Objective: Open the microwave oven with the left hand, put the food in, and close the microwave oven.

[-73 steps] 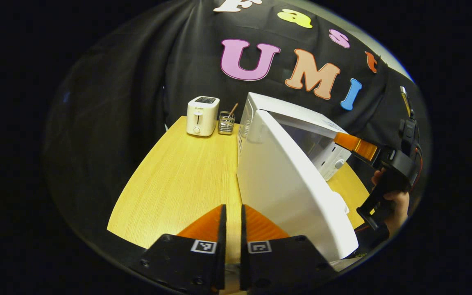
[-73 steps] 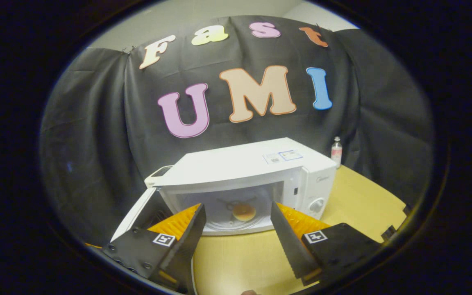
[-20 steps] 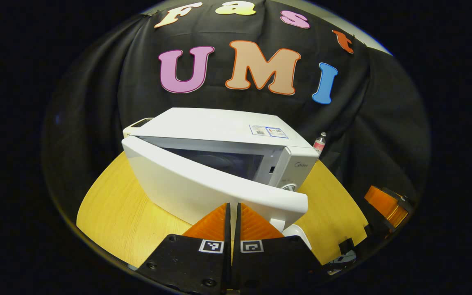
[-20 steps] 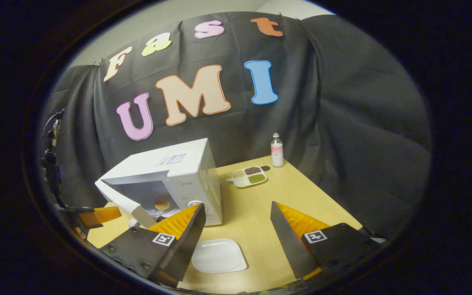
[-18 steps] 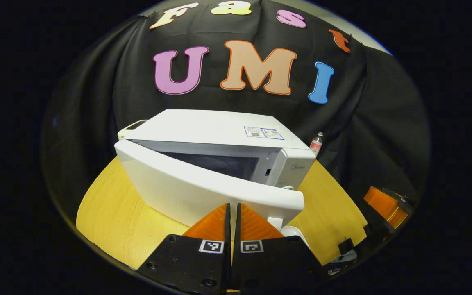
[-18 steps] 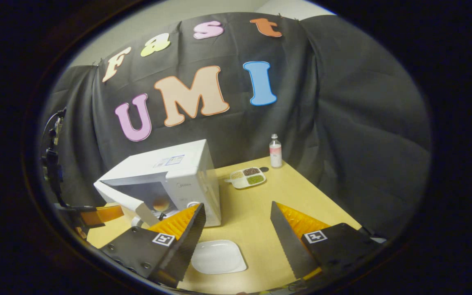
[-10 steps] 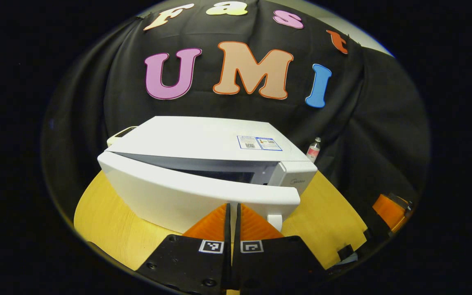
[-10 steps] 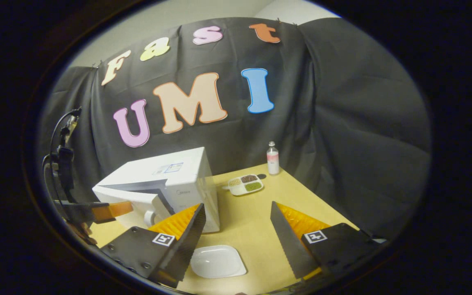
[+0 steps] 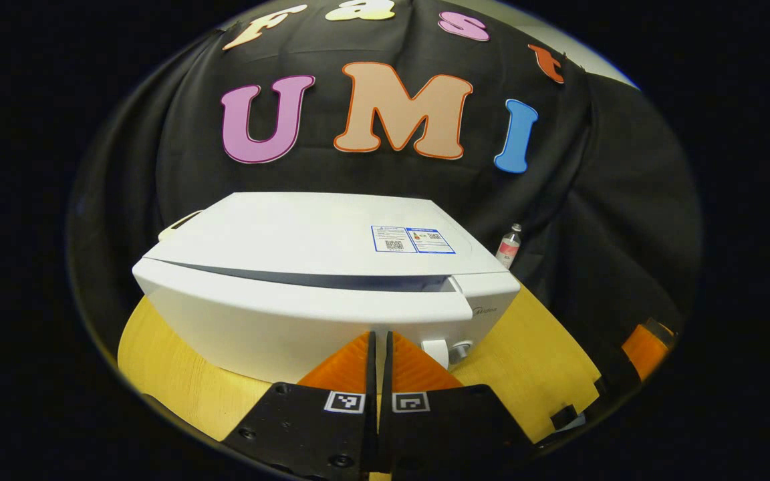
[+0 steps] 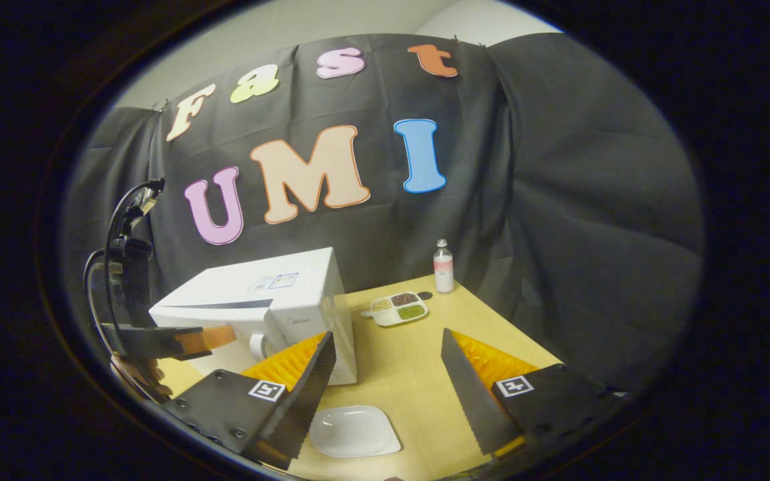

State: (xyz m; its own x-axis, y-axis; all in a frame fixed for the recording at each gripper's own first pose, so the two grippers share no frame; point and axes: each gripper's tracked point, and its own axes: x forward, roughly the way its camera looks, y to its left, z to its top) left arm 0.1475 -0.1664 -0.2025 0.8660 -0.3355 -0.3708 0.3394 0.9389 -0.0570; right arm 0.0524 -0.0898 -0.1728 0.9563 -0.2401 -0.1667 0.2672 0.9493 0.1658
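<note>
The white microwave (image 9: 305, 234) stands on the wooden table (image 9: 532, 361). Its door (image 9: 278, 321) is swung almost flush with the body, leaving a thin dark slit along the top. My left gripper (image 9: 378, 344) is shut with nothing between its fingers, and its tips rest against the door's front near the handle side. From the right gripper view, the microwave (image 10: 291, 287) sits at the left with the left gripper (image 10: 208, 339) against its door. My right gripper (image 10: 388, 344) hangs open above the table, holding nothing. The food is hidden behind the door.
An empty white plate (image 10: 355, 431) lies on the table (image 10: 412, 367) in front of the microwave's right side. Farther back are a divided dish of grains (image 10: 396, 307) and a small bottle (image 10: 443, 267). The right gripper (image 9: 646, 341) shows at the table's right edge.
The left gripper has pushed the door from wide open to almost flush with the microwave. The bun inside has gone out of sight. The right gripper has drawn back and stayed open.
</note>
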